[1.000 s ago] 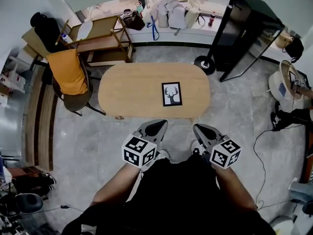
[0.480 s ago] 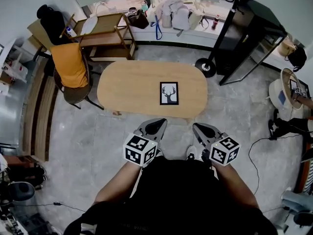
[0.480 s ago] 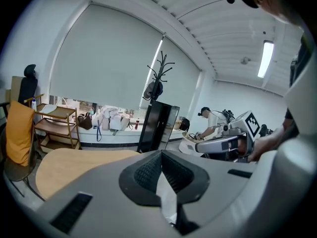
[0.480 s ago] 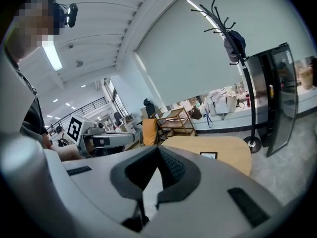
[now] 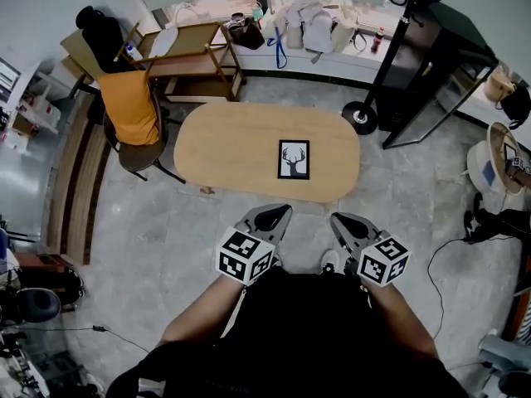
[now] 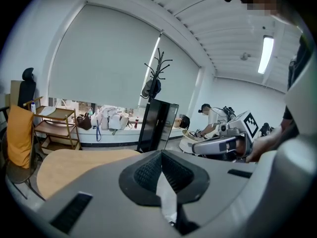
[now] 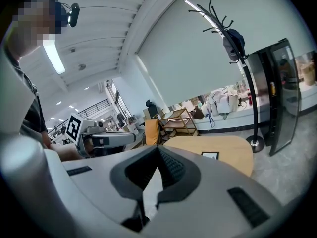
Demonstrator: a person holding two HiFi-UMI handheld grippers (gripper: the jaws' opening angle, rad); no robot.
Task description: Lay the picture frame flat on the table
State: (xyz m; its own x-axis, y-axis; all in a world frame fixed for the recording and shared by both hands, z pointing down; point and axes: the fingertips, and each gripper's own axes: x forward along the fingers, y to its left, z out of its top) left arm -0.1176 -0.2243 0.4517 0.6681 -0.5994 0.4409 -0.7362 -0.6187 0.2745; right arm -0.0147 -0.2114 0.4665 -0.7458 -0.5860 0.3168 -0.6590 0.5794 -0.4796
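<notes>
A black picture frame (image 5: pixel 294 158) with a deer print lies flat, face up, on the right part of the oval wooden table (image 5: pixel 224 143). In the right gripper view the picture frame (image 7: pixel 210 155) shows small on the table (image 7: pixel 233 160) beyond the jaws. My left gripper (image 5: pixel 274 214) and right gripper (image 5: pixel 342 220) hang side by side close to my body, short of the table's near edge. Both are shut with nothing in them. The left gripper view shows only the table's bare left end (image 6: pixel 64 165), not the frame.
A chair draped in orange cloth (image 5: pixel 133 114) stands at the table's left end, a wooden shelf cart (image 5: pixel 187 52) behind it. A coat stand's base (image 5: pixel 362 118) and a black cabinet (image 5: pixel 431 73) stand at the far right. Cables (image 5: pixel 452 247) trail over the floor to my right.
The head view has swung slightly, so the room has shifted in it. Both grippers stay shut side by side before my body. The frame lies where it was.
</notes>
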